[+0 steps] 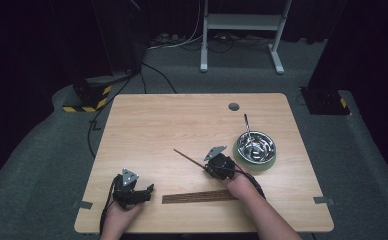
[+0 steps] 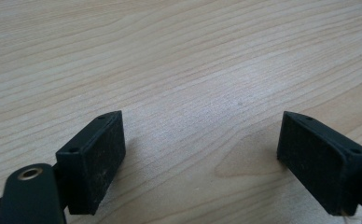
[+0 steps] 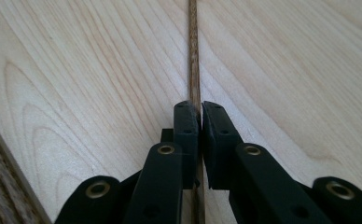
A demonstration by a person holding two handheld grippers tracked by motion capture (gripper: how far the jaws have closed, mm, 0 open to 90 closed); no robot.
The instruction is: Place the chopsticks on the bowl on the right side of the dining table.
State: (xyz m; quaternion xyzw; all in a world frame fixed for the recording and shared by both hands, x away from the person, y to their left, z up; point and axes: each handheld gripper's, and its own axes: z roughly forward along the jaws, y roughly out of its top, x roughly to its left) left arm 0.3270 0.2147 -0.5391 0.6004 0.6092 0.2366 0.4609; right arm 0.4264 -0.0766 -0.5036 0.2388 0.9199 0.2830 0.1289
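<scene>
High view: the right gripper (image 1: 213,165) sits right of worktop (image 1: 147,125) centre, with a thin brown stick (image 1: 187,157) projecting from it toward 10 o'clock. A steel bowl (image 1: 256,146) holding a utensil, probably a spoon, stands on a green pad at 3 o'clock of this gripper. A dark wooden strip (image 1: 199,197) lies at 6 o'clock.

Right gripper view: the jaws are closed on the stick (image 3: 193,56), which runs on toward 12 o'clock.

Left gripper view: the left gripper (image 2: 202,154) is spread wide and empty above bare worktop (image 2: 179,60). High view places it (image 1: 149,190) near the front left.
</scene>
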